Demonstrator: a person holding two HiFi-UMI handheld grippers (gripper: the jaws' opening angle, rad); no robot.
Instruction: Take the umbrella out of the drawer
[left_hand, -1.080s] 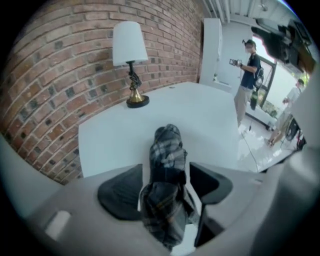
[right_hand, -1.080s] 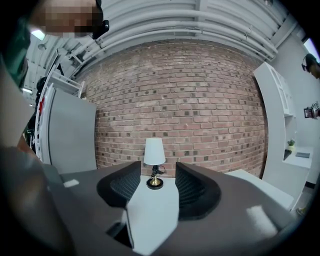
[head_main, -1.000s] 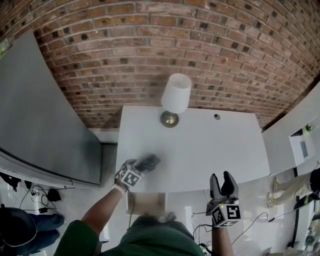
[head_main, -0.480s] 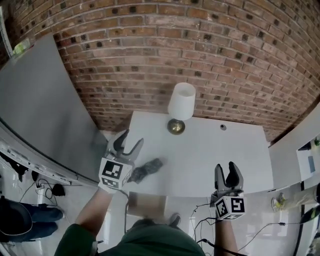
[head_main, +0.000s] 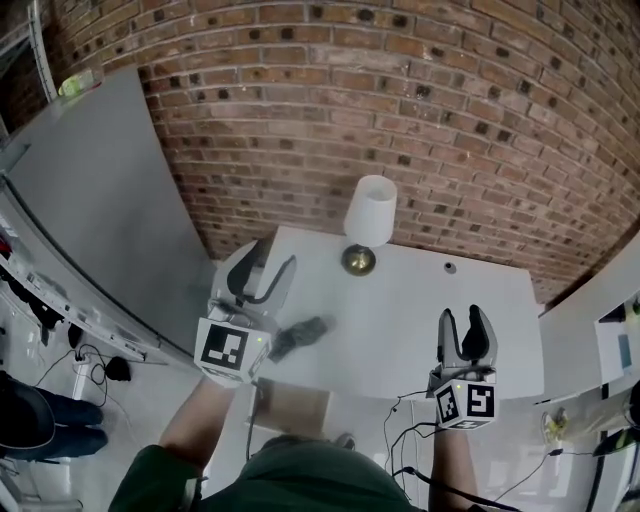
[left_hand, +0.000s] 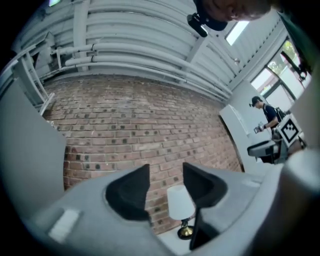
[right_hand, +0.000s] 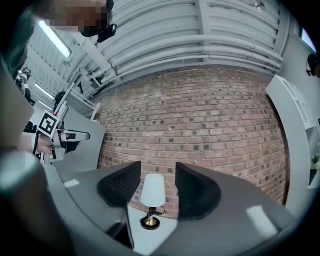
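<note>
A dark folded umbrella (head_main: 301, 336) lies on the white table (head_main: 420, 310) near its front left corner. My left gripper (head_main: 264, 278) hangs in the air above and left of the umbrella, apart from it. Its jaws have just been closing and still stand open, with nothing between them (left_hand: 165, 172). Over the table's front right edge my right gripper (head_main: 466, 335) is held up, open and empty (right_hand: 157, 170). The wooden drawer (head_main: 290, 408) stands pulled out under the table's front edge. Neither gripper view shows the umbrella.
A lamp with a white shade (head_main: 370, 212) and brass foot stands at the table's back, against the brick wall (head_main: 400, 90). A grey panel (head_main: 100, 210) leans at the left. Cables (head_main: 95, 370) lie on the floor. A person (left_hand: 262, 112) stands far off.
The left gripper has let go of the umbrella on the table and risen well above it, its jaws narrowing. The right gripper has risen a little.
</note>
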